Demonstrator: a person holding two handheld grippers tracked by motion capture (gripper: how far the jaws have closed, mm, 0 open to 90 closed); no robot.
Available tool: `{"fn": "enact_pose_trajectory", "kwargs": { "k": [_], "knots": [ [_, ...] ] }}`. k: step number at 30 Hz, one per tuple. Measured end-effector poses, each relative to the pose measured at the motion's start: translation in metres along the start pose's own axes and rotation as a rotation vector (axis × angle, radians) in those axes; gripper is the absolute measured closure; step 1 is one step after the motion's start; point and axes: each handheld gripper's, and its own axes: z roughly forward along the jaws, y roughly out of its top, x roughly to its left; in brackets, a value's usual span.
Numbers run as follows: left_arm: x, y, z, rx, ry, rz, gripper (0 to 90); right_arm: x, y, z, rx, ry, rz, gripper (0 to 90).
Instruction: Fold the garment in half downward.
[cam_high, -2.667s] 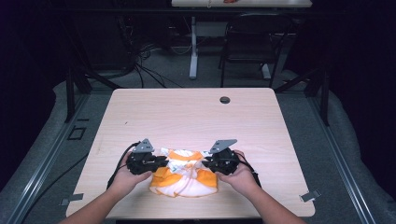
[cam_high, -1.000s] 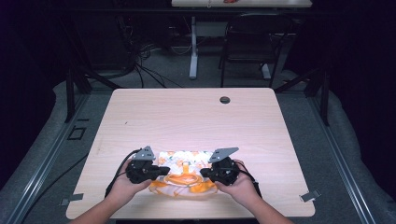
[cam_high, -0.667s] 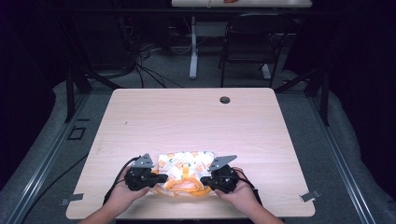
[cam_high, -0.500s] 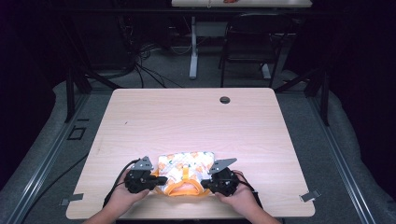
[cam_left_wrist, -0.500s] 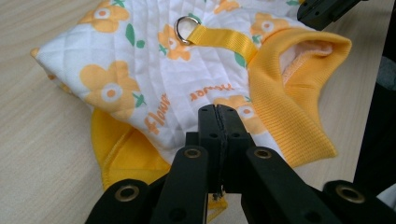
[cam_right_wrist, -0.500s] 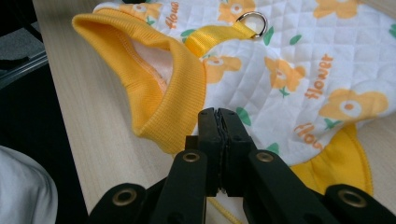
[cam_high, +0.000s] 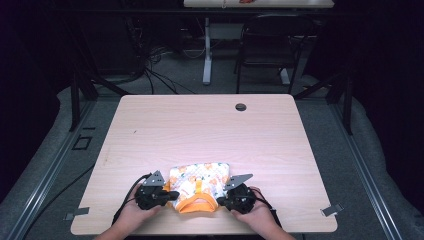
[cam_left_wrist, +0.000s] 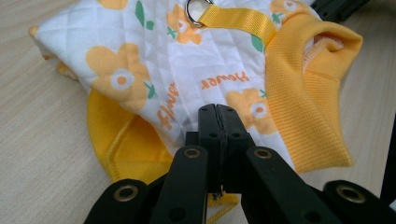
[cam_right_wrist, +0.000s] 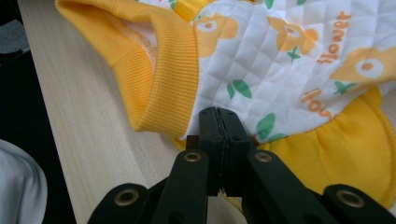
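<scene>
A small quilted garment (cam_high: 200, 179), white with orange flowers and a yellow ribbed collar (cam_high: 196, 205), lies flat near the table's front edge. My left gripper (cam_high: 172, 195) holds its left side by the collar, and my right gripper (cam_high: 221, 201) holds its right side. In the left gripper view the jaws of the left gripper (cam_left_wrist: 218, 114) are pressed together on the white fabric (cam_left_wrist: 154, 60), beside a yellow strap with a metal ring (cam_left_wrist: 195, 8). In the right gripper view the right gripper (cam_right_wrist: 218, 116) is pinched on the hem next to the ribbed collar (cam_right_wrist: 159, 70).
The wooden table (cam_high: 210, 130) has a round cable hole (cam_high: 241, 106) at its far middle. A black chair (cam_high: 265, 50) and a tangle of cables (cam_high: 150, 70) stand on the floor beyond it. Metal clips (cam_high: 332, 210) sit at the front corners.
Both grippers have slid toward the table's front edge, still holding the garment. The collar end has come forward and the garment lies flatter.
</scene>
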Motion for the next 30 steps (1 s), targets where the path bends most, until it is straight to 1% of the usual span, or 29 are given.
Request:
{"fn": "enact_pose_trajectory", "kwargs": {
  "k": [1, 10, 12, 13, 17, 22, 23, 24, 25, 27, 30],
  "knots": [
    [0.000, 0.000, 0.000, 0.001, 0.000, 0.000, 89.4, 0.000, 0.000, 0.000, 0.005, 0.000, 0.001, 89.2],
    [0.004, 0.003, 0.003, 0.000, 0.003, -0.009, 89.5, -0.006, 0.001, 0.002, -0.011, -0.006, 0.025, 89.3],
    [0.005, 0.004, 0.004, 0.000, 0.006, -0.009, 89.5, -0.007, 0.002, 0.001, -0.003, -0.003, 0.019, 89.4],
    [0.005, 0.004, 0.004, -0.001, 0.007, -0.011, 89.5, -0.007, 0.002, 0.002, -0.010, -0.005, 0.027, 89.3],
    [0.008, 0.007, 0.006, 0.001, 0.012, -0.016, 89.6, -0.009, 0.003, 0.002, -0.008, -0.010, 0.027, 89.3],
    [0.012, 0.011, 0.010, -0.008, 0.024, -0.030, 89.6, -0.015, 0.006, 0.003, -0.005, -0.022, 0.034, 89.3],
    [0.013, 0.012, 0.011, -0.010, 0.026, -0.038, 89.6, -0.016, 0.006, 0.003, -0.017, -0.020, 0.039, 89.4],
    [0.014, 0.013, 0.011, -0.006, 0.025, -0.038, 89.7, -0.017, 0.006, 0.003, -0.012, -0.020, 0.043, 89.4],
    [0.015, 0.014, 0.012, -0.012, 0.030, -0.042, 89.6, -0.019, 0.006, 0.003, -0.014, -0.023, 0.043, 89.4],
    [0.017, 0.016, 0.014, -0.010, 0.035, -0.046, 89.6, -0.021, 0.007, 0.004, -0.025, -0.023, 0.062, 89.4],
    [0.020, 0.019, 0.016, -0.015, 0.039, -0.059, 89.6, -0.025, 0.008, 0.004, -0.022, -0.031, 0.069, 89.4]
  ]
}}
